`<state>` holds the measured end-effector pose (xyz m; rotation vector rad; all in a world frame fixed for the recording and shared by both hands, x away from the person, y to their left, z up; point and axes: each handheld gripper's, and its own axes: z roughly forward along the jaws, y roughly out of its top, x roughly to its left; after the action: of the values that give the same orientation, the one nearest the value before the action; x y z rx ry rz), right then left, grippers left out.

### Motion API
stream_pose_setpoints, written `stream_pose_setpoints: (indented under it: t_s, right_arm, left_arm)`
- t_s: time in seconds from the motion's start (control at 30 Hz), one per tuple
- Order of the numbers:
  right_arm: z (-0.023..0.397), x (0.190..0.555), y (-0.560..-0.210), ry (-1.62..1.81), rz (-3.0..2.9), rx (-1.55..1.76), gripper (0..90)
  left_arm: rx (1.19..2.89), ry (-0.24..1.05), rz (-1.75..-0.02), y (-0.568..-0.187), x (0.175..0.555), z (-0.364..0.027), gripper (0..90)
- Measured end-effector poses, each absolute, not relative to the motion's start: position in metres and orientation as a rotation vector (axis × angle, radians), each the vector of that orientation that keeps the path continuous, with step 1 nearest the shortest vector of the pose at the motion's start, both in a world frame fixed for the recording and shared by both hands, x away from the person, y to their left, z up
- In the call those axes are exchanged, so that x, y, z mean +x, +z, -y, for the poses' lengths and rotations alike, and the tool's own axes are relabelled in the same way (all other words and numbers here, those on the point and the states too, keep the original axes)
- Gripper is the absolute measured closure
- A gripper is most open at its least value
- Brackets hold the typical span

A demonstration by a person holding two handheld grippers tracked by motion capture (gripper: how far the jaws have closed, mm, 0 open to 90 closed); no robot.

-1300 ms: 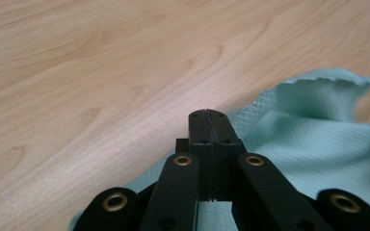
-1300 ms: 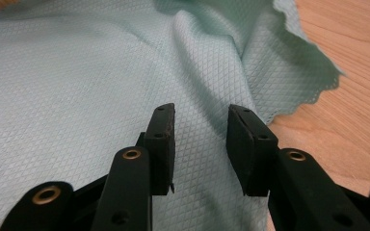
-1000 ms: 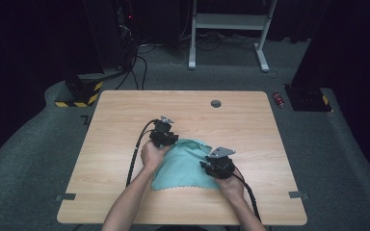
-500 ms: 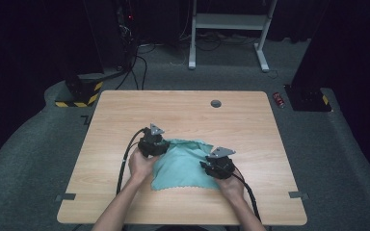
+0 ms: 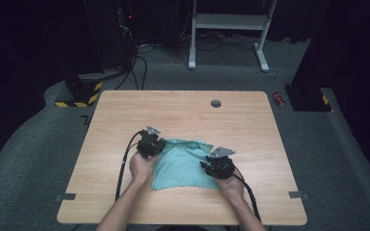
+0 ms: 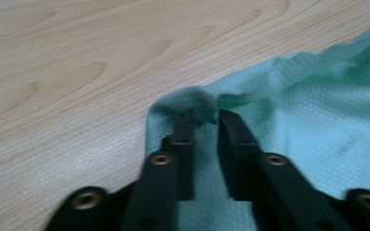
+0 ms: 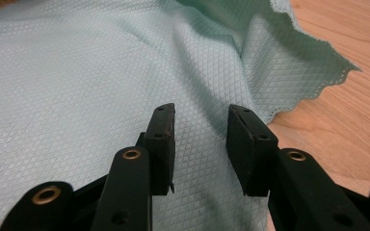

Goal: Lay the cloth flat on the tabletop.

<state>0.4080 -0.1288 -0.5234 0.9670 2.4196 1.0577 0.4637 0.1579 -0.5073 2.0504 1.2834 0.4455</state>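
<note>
Left gripper [image 5: 150,143]: jaws just drawn together, now pinched on a raised fold at the far left corner of the teal cloth [image 5: 183,163]. In the left gripper view [image 6: 202,120], fabric bunched up between the two black pads, a small hump of it standing above the tips, bare wood beyond and to the left. Tilted forward and down over that corner, grey three-cornered plate on top, black cable trailing back along the left forearm toward the near table edge. Left hand [image 5: 142,166] wrapped round the body from behind, forearm entering from the bottom and angled slightly rightward.

Right gripper [image 5: 218,165]: jaws parted, nothing clamped. In the right gripper view [image 7: 200,144], both pads apart above the cloth's diamond weave, fabric visible in the gap, scalloped hem running off to the right onto wood. Set low over the cloth's right edge, plate uppermost, cable running back past the wrist. Right hand [image 5: 231,185] behind it, forearm coming up from the bottom edge, angled slightly leftward.

Cloth spread on the near middle of the wooden table [image 5: 125,115], between the two hands, mostly flat, rumpled near the far edge. Small round grey grommet [image 5: 216,103] near the table's far edge, well apart from the cloth.
</note>
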Motion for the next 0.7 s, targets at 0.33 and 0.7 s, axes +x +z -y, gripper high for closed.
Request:
stream_pose_setpoints:
  t_s: [0.33, 0.7]
  right_arm:
    - [0.129, 0.408, -0.523, 1.056, -2.420, 0.968, 63.2]
    - [0.129, 0.408, -0.523, 1.055, -2.421, 0.966, 63.2]
  left_arm:
    - [2.055, 0.474, -1.280, -0.490, 0.485, -0.156, 89.8]
    - [2.048, 0.485, -1.273, -0.497, 0.483, -0.159, 71.2]
